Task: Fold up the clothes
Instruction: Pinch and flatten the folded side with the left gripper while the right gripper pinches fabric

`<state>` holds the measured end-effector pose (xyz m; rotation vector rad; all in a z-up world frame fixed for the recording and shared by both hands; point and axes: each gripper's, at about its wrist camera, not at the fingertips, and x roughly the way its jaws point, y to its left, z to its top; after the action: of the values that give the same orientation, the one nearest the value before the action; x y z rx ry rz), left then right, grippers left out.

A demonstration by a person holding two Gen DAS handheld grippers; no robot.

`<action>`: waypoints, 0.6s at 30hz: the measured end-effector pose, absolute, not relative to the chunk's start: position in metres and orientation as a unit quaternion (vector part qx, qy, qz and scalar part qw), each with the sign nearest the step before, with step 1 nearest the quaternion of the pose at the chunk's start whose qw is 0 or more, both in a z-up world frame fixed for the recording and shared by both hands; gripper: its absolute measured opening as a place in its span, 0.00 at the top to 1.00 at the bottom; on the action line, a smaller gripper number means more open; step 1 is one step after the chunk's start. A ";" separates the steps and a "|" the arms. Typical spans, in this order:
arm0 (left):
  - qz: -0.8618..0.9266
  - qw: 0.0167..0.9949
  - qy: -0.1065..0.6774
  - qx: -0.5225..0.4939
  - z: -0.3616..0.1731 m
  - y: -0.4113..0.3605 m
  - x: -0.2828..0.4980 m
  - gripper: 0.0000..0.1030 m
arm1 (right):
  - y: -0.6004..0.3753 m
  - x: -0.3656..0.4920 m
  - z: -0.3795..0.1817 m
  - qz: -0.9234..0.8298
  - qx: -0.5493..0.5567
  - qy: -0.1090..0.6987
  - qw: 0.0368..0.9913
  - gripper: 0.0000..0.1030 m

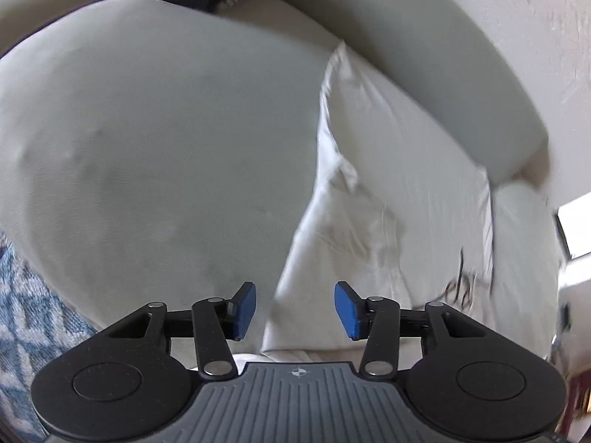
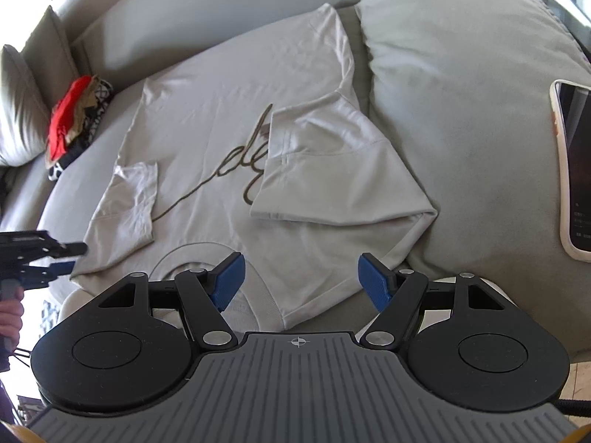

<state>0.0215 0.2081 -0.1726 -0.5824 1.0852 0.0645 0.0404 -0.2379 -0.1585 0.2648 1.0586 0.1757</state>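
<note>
A white T-shirt (image 2: 221, 140) with dark script lettering lies flat on the grey sofa seat (image 2: 66, 192). Its right side and sleeve (image 2: 332, 170) are folded in over the chest, and the left sleeve (image 2: 125, 199) is turned inward. My right gripper (image 2: 301, 280) hovers open over the collar (image 2: 266, 295) with nothing between its pads. My left gripper (image 2: 74, 257) is open just off the shirt's left shoulder edge. In the blurred left wrist view that gripper (image 1: 295, 310) stands open above the shirt's edge (image 1: 388, 203), gripping nothing.
A pile of red, tan and black-and-white clothes (image 2: 74, 118) sits at the back left of the seat. A big grey cushion (image 2: 461, 74) borders the shirt on the right, with a phone (image 2: 572, 177) on it. A hand (image 2: 11, 317) holds the left gripper. A blue patterned rug (image 1: 18, 313) lies below.
</note>
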 end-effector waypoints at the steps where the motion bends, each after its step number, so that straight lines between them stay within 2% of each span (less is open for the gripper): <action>1: 0.034 0.810 0.524 -0.260 -0.176 0.204 0.026 0.64 | -0.238 0.040 -0.159 0.084 0.125 0.503 0.851 0.29; 4: 0.044 0.808 0.550 -0.208 -0.181 0.190 0.033 0.74 | -0.237 0.039 -0.160 0.082 0.121 0.506 0.850 0.29; 6: 0.042 0.815 0.552 -0.174 -0.180 0.181 0.034 0.75 | -0.236 0.040 -0.161 0.081 0.118 0.508 0.849 0.29; 10: 0.036 0.823 0.551 -0.133 -0.178 0.166 0.033 0.96 | -0.231 0.041 -0.160 0.081 0.108 0.510 0.850 0.29; 18: 0.063 0.824 0.558 -0.080 -0.180 0.173 0.035 0.95 | -0.230 0.042 -0.164 0.073 0.098 0.518 0.847 0.29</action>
<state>0.0349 0.1727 -0.1799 -0.1699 1.1856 0.1339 0.0425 -0.2297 -0.1636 0.2070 1.0917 0.1537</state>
